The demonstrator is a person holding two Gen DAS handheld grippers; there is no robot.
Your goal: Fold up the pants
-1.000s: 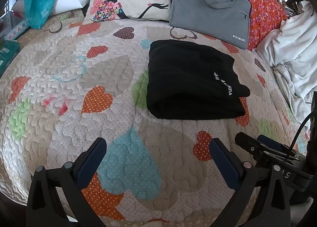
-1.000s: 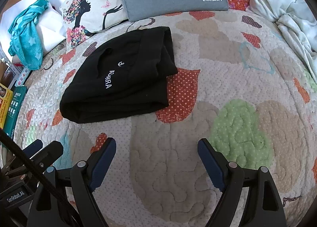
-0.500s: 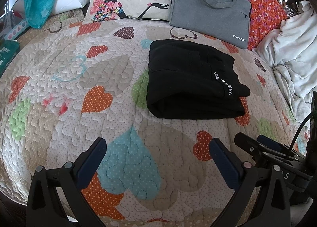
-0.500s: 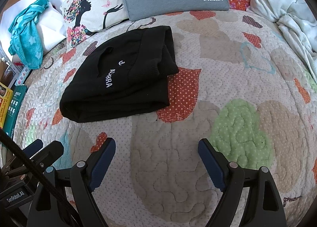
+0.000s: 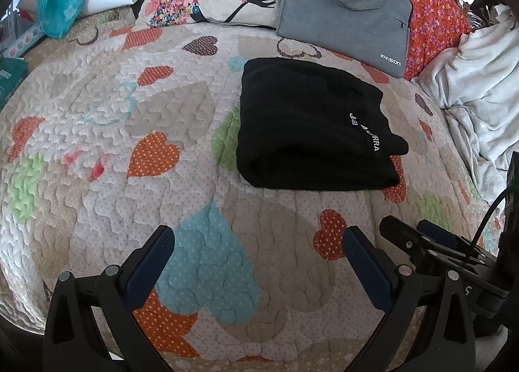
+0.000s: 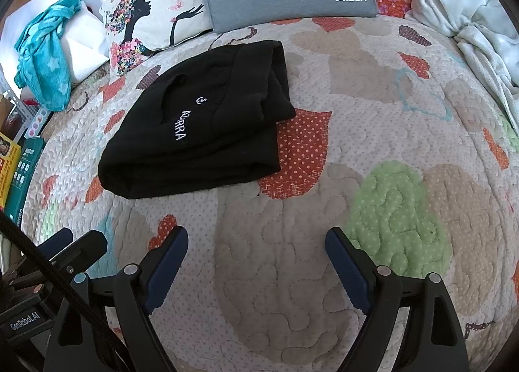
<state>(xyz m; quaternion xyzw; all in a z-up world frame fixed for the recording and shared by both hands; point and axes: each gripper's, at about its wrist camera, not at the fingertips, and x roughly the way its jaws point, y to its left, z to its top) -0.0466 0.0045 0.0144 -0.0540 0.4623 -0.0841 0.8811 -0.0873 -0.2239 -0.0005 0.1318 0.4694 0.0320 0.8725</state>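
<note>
Pants folded on bed, both tongs released
Black pants [image 5: 311,131] lie as a compact folded stack on the heart quilt [image 5: 97,96], mid-bed toward the head edge, just short of the grey laptop bag [image 5: 343,8]. Left tongs [image 5: 258,258] and right tongs [image 6: 256,258] gape wide over bare quilt nearer the foot edge, nothing between them

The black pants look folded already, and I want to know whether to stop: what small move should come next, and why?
Probably none beyond drawing both grippers back. The black pants lie as a compact folded bundle on the quilt, touched by neither gripper. The left gripper and right gripper are open, empty and short of the bundle. At most, tuck in the corner sticking out toward the grey bag.
</note>
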